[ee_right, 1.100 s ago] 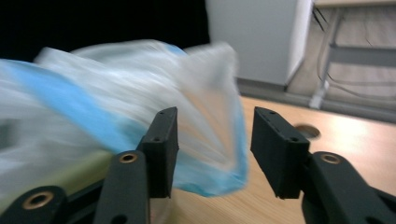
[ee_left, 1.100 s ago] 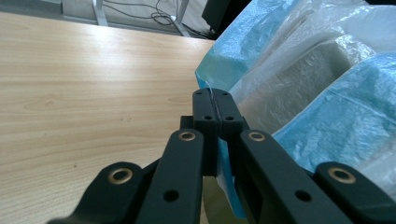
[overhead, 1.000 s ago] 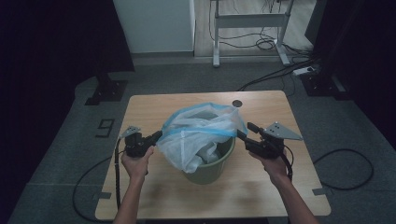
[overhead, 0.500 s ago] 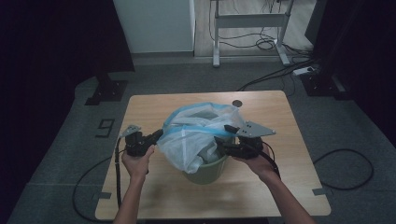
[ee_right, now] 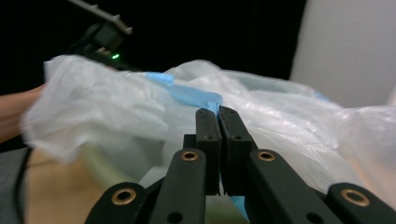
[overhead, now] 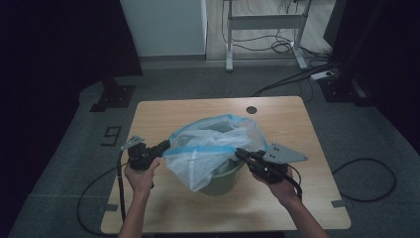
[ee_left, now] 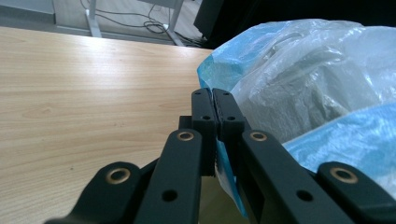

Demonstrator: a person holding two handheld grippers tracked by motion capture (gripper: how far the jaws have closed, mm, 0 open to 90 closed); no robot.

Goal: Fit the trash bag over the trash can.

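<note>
Bag (overhead: 210,148) sits in green bin (overhead: 223,181), mid counter (overhead: 297,119). Left tongs (overhead: 165,145) pinch bag's blue edge, left of bin. Right tongs (overhead: 238,152) just snapped closed on edge, right of bin. Edge stretches straight between both.

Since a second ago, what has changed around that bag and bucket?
The right gripper came in from the right to the plastic bag; its jaws have just been closing and now pinch the blue rim. The left gripper kept its pinch on the rim opposite. The green bucket stayed put on the table.
</note>
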